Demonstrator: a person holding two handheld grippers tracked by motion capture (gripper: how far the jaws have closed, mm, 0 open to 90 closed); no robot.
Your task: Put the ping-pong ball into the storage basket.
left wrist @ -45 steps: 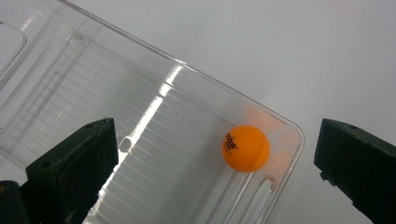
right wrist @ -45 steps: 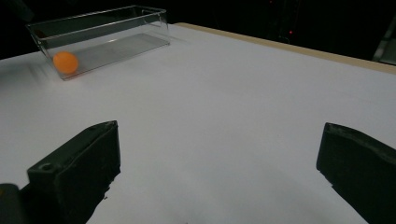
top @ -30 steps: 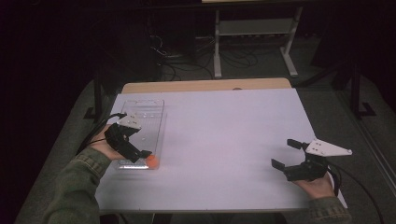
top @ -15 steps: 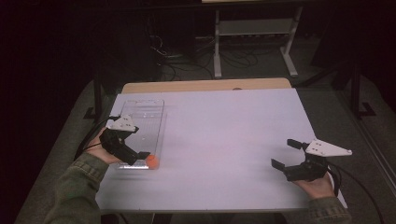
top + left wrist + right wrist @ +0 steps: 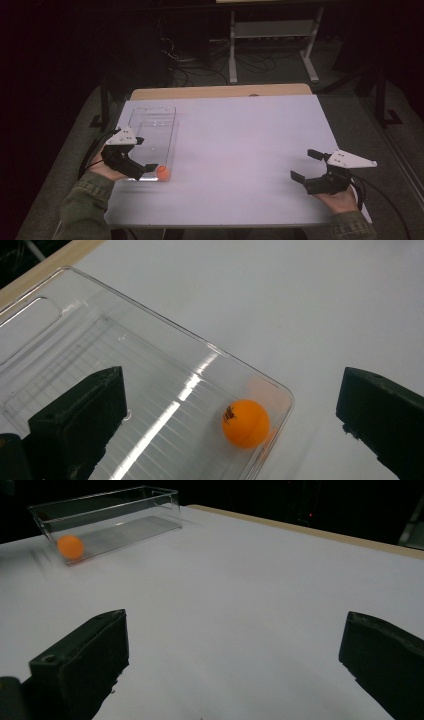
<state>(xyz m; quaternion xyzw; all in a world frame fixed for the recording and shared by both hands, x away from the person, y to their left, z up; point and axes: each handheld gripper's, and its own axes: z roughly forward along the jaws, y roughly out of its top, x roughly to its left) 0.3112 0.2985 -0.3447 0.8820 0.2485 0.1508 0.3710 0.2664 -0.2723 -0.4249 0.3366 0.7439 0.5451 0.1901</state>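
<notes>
Ball [image 5: 245, 423], orange, printed mark on one side: I log it inside the clear tray [image 5: 150, 125], resting in the near corner, touching or all but touching the end wall. Left gripper [image 5: 149, 170]: drawn back toward the table's left edge since a second ago, jaws spread wide and holding nothing, one above the tray floor, the other outside its long wall. Right gripper [image 5: 306, 165]: unchanged over the same second, parked near the right edge of the white table [image 5: 240, 150], jaws wide apart, empty. Ball and tray unmoved. Hard to read: the ball's print is too small; the tray's near end blurs in the right gripper view.
</notes>
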